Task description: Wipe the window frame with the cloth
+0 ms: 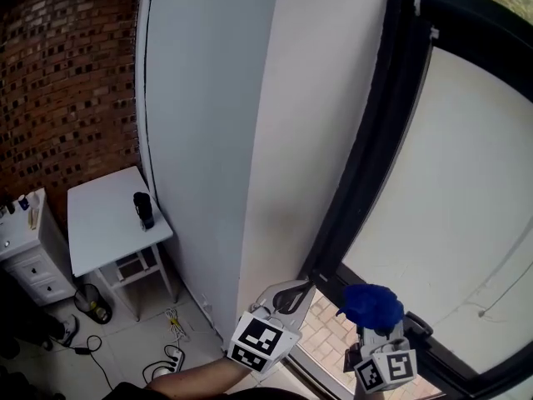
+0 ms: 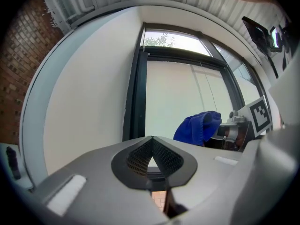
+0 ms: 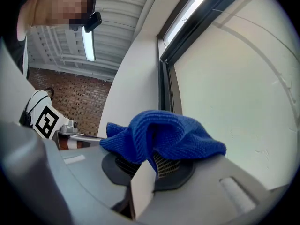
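Observation:
A black window frame (image 1: 366,165) runs up the right side of a white wall, with pale glass (image 1: 466,207) to its right. My right gripper (image 1: 372,327) is low in the head view, shut on a bunched blue cloth (image 1: 371,305) held just in front of the frame's bottom rail. In the right gripper view the cloth (image 3: 164,135) drapes over the jaws, and the frame (image 3: 166,83) rises behind it. My left gripper (image 1: 293,294) is shut and empty, its tip near the frame's lower left corner. In the left gripper view the cloth (image 2: 199,125) shows to the right of the frame (image 2: 133,93).
A white wall pillar (image 1: 275,140) stands left of the window. Down on the floor at the left are a small white table (image 1: 100,223) with a dark object (image 1: 144,209), a white drawer unit (image 1: 25,261) and a power strip with cables (image 1: 171,357). A brick wall (image 1: 58,82) lies behind.

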Available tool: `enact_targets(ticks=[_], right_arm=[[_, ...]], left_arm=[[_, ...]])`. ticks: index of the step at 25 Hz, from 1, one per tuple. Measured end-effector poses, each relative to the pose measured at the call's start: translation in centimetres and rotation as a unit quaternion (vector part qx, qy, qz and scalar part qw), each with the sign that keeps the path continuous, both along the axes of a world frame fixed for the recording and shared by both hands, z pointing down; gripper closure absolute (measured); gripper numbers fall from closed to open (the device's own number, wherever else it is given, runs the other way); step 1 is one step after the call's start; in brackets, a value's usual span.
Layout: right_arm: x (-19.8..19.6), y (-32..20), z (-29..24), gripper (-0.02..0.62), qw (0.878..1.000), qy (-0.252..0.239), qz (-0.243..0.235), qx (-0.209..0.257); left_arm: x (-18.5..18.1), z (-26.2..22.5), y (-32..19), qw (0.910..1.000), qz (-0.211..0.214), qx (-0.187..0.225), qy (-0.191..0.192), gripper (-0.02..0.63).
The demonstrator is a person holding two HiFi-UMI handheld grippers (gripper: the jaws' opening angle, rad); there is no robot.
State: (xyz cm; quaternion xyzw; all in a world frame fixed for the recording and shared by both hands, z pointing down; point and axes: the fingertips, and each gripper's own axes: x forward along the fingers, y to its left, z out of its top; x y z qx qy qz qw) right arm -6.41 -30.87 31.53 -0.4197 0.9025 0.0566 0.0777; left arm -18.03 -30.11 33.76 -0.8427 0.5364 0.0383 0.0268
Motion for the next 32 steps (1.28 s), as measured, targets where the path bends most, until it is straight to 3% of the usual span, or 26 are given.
enact_targets(ticks=[6, 10, 17, 32], right_arm=[[-1.1, -2.3, -4.5, 0.537, 0.999, -0.001, -0.016, 0.034], [-2.2, -4.5, -7.2, 0.537, 0.998, 0.003, -0.051, 0.029], [-2.9, -6.5, -16.0, 0.537, 0.994, -0.011, -0.070, 0.077], [-5.5, -9.0, -31.1, 0.537, 0.985, 0.010, -0.043, 0.166]], left_arm=[[0.5, -5.2, -2.0, 0.9985, -0.013, 0.053, -0.003, 0.612], [1.2, -8.5, -4.1, 0.9978, -0.020, 0.063, -0.002, 0.612], [0.8, -14.1, -5.5, 0.9956, -0.030, 0.086, 0.023, 0.612], [0.3, -26.7, -10.9, 0.9885, -0.032, 0.143, 0.039, 0.612]])
